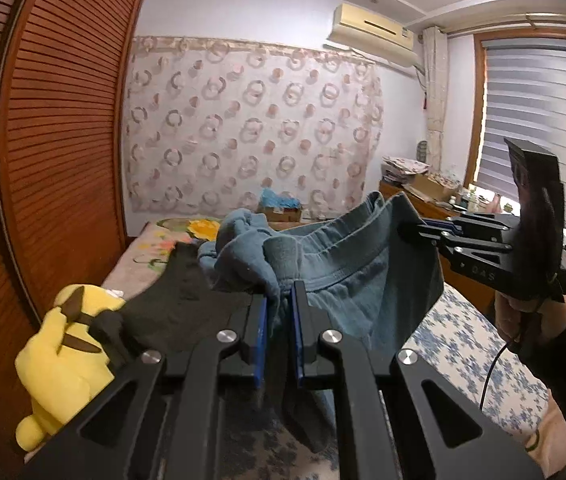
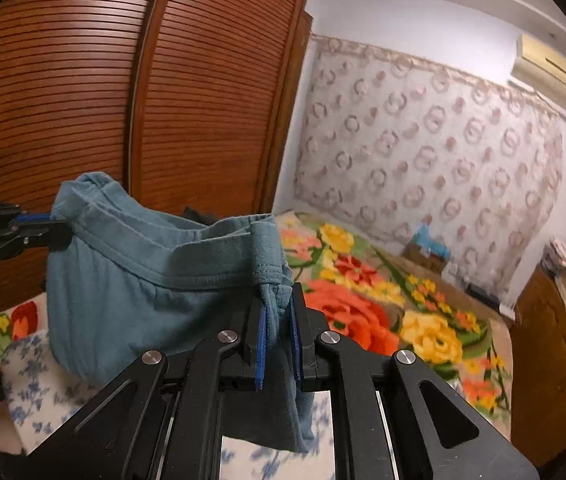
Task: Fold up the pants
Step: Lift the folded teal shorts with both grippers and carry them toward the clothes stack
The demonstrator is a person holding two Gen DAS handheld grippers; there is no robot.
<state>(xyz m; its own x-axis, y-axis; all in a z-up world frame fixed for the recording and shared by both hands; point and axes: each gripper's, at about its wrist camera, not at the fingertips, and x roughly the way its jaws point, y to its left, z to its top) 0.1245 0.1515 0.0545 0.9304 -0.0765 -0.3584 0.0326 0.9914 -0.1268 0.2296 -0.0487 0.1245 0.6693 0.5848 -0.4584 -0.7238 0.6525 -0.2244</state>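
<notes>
One pair of blue-green pants (image 1: 347,280) hangs in the air above the bed (image 1: 463,344), held by its elastic waistband between two grippers. The left gripper (image 1: 279,312) has its blue-padded jaws drawn nearly together on a bunched corner of the waistband; the right gripper (image 2: 279,320) pinches the opposite corner in the same manner, with cloth filling the narrow gap. Each gripper also appears in the other's view, the right one (image 1: 415,232) at the far end of the band, gripped by one hand (image 1: 523,316). The legs droop below the jaws and hide part of the bedding. Around them: one yellow plush toy (image 1: 55,356) at the left, one dark garment (image 1: 187,300) lying just beside it, one floral blanket (image 2: 383,300), one slatted wooden wardrobe (image 2: 123,80), one ring-patterned curtain (image 1: 251,120), one air conditioner (image 1: 375,34) and one window blind (image 1: 543,120). A wooden dresser (image 2: 551,360) stands at the bedside, cluttered on top.
</notes>
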